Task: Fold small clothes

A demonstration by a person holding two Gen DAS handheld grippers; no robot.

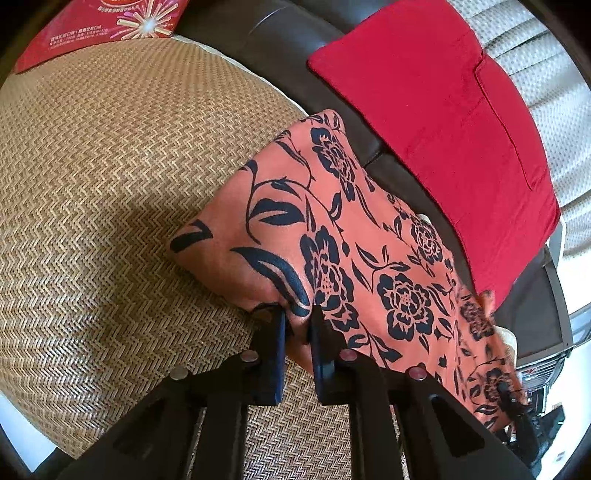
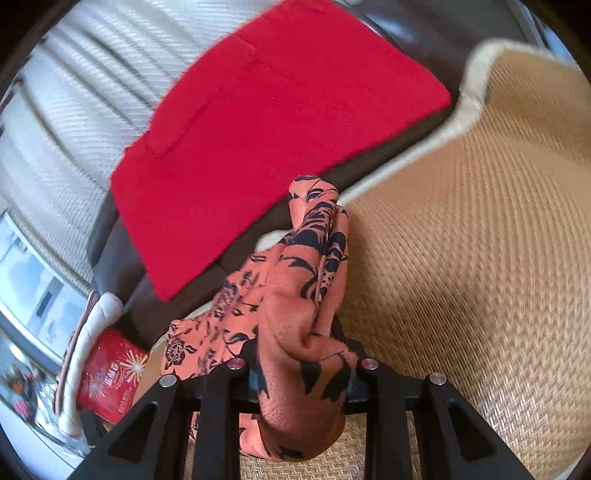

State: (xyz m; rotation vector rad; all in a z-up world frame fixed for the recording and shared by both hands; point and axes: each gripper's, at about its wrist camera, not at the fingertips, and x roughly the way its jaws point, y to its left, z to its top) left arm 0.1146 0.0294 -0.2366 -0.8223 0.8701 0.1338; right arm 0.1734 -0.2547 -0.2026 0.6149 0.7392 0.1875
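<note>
Orange cloth with black flower print (image 1: 354,236) draped over edge of tan woven herringbone mat (image 1: 110,184), partly lifted off it. Left hand-held gripper (image 1: 298,325) clamped on cloth's near hem. Right hand-held gripper (image 2: 301,373) closed on bunched fold; fingertips buried under fabric. Beyond mat: flat red fabric cushion (image 2: 266,147). Red printed packet (image 1: 103,26) cropped, lettering unreadable.

My left gripper (image 1: 297,325) is matte black, its two flat fingers (image 1: 271,354) edged dark blue, with round silver rivets on angled struts. My right gripper (image 2: 301,369) matches: black struts, triangular cut-outs, silver rivets.
</note>
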